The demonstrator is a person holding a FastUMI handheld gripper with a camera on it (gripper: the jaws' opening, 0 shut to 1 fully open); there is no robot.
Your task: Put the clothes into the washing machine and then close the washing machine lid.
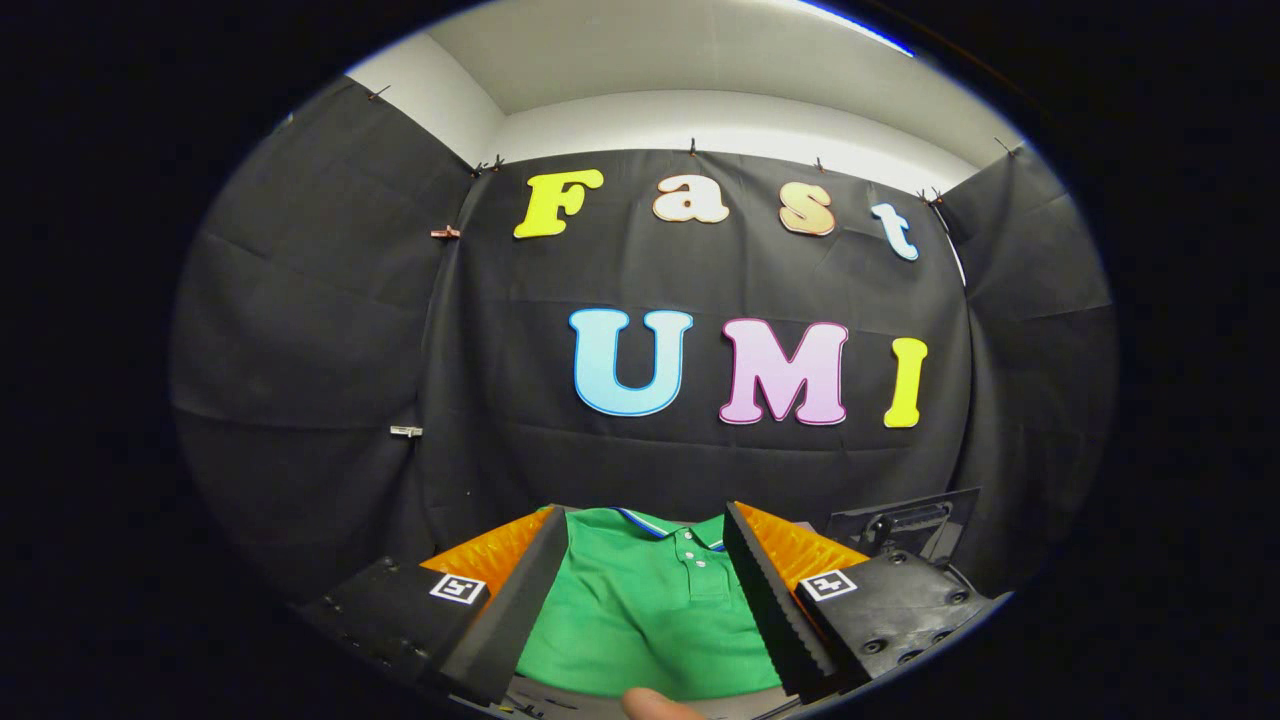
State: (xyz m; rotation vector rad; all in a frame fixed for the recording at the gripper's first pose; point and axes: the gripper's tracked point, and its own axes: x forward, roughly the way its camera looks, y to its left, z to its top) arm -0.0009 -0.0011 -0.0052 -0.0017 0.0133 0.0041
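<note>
The gripper (pixel 645 545) sits low in the frame, at the bottom centre, its 2 fingers spread wide apart and slanting outward toward their tips. Nothing is pinched between them; neither finger presses on anything.

A green polo shirt (pixel 650 610) lies spread out in the gap between the 2 fingers, in the lower middle of the frame. Its collar (pixel 660 527) points away from the camera, edged with a thin white and blue stripe, and a short placket with small buttons runs down from it, closer to the right finger. The shirt's cloth reaches toward both fingers on either side; whether it touches them cannot be told.

At the very bottom of the frame, just below the shirt's near hem, the tip of a person's finger (pixel 655 703) shows.

At the lower right, beyond the right finger, a dark hinged part (pixel 905 525) stands tilted in front of the black cloth wall (pixel 320 330). What it belongs to cannot be told. Above the cloth, in the upper part of the frame, a pale wall and ceiling (pixel 700 60) show.
</note>
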